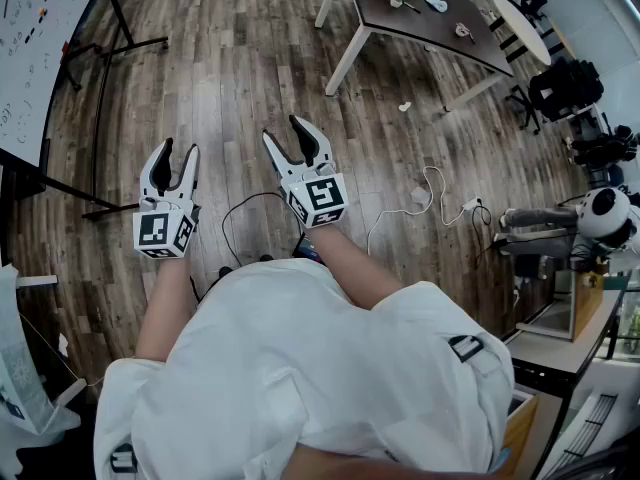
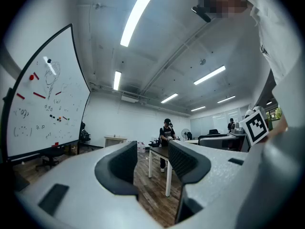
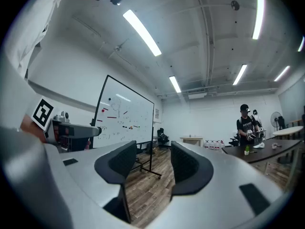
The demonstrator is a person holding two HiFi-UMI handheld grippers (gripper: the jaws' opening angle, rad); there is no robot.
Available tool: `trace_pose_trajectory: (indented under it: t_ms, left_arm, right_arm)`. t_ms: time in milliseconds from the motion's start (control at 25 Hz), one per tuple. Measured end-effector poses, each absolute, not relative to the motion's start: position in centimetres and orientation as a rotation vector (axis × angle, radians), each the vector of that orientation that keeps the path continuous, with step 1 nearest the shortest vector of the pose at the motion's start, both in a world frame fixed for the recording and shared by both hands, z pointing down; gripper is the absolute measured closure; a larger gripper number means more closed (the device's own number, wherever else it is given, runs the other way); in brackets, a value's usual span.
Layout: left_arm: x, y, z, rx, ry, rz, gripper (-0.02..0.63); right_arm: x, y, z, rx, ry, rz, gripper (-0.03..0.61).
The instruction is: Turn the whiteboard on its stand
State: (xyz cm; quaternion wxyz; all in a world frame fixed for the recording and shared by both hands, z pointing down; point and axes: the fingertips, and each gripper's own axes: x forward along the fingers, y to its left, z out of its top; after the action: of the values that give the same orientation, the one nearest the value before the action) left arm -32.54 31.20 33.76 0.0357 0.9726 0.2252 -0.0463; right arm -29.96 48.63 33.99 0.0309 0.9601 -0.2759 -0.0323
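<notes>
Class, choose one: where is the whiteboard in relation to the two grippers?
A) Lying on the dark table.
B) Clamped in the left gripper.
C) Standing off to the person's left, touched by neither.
C: the whiteboard stands at the head view's left edge, while the left gripper and right gripper hang open over the floor.

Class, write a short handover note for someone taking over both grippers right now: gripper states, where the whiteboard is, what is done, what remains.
Left gripper: open, nothing between its jaws.
Right gripper: open, also empty, beside the left one.
Whiteboard: on its stand, ahead and to the left, clear of both grippers.
Done: nothing that shows; the board is not yet touched.
Left: step up to the board, grip an edge, turn it on the stand.
</notes>
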Motion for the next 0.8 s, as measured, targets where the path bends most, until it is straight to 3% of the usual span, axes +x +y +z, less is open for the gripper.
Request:
trace_pose_trajectory:
  t_ms: [800]
  left_arm:
    - [-32.8,31.8,34.1,2.962,0.710,-0.132,0.428]
  right_arm:
    - [-30.1,49.0,34.2,2.996,-0.917,-0.098,0.325]
